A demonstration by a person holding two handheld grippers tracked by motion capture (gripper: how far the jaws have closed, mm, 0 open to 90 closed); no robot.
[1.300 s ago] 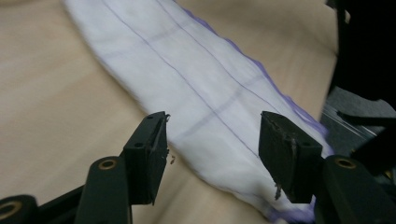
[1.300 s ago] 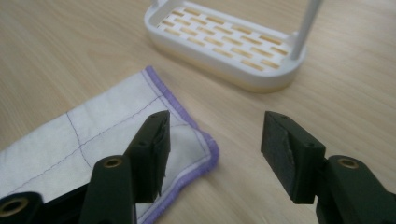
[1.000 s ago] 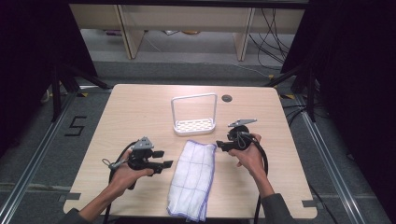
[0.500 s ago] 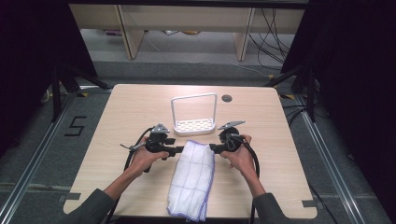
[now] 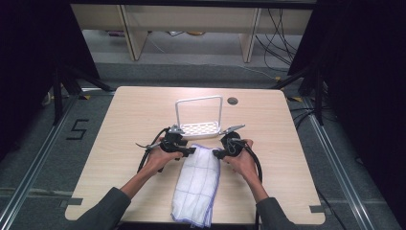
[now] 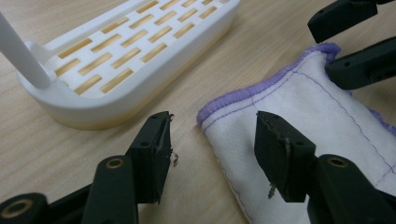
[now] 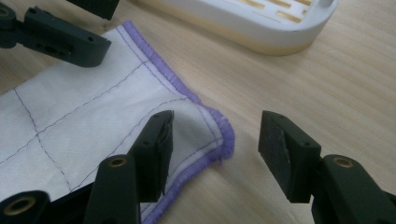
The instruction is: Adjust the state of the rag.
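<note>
Cloth: white cloth with purple hem lies lengthwise at lower centre of the high view, its far edge just short of the rack.
Left gripper: your left gripper is spread wide, jaws either side of the cloth's far left corner at lower centre of its own view; nothing is pinched yet.
Right gripper: your right gripper is also spread, one jaw over the fabric and the other over bare table, straddling the far right corner.
Risk, thin grab: if you close now without coming lower, you likely catch only the hem, or only the top layer if the cloth is folded; the corner could then slip out on the lift.
Risk, uneven lift: one corner gripped and the other missed would make the cloth swing and bunch.
Risk, rack: the rack sits just beside both corners at the upper edge of both gripper views; pushing forward as you close could nudge it.
Risk, table: pressing the jaws hard into the wood may skid the cloth away from you.
</note>
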